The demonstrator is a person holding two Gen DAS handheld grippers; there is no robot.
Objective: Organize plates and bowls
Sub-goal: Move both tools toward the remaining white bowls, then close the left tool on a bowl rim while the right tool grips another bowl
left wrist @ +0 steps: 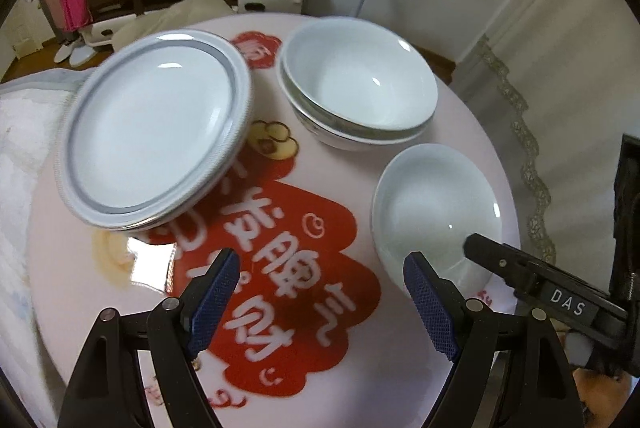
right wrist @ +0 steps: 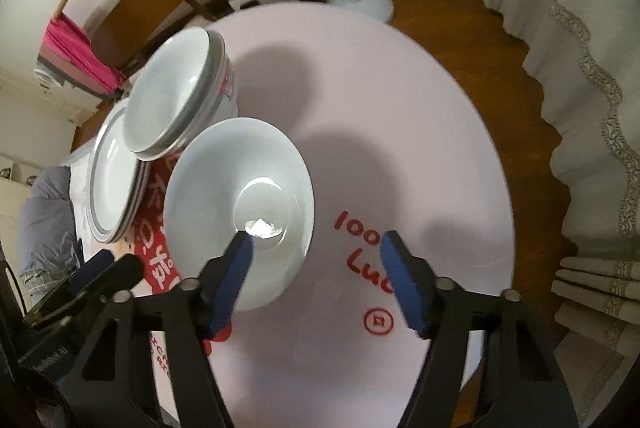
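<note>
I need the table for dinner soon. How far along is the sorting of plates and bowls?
Mostly done, it seems. The plates sit in one stack, and two bowls are nested. In hand: nothing yet; the right gripper straddles the rim of the single bowl, jaws apart. The left gripper is open over the table. That bowl remains.

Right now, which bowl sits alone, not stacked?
The single white bowl nearest the right gripper; the other bowls are nested together behind it.

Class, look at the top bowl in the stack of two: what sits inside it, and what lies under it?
The top bowl holds nothing. Under it sits a second bowl, showing only its rim and outer wall; its inside is covered.
</note>
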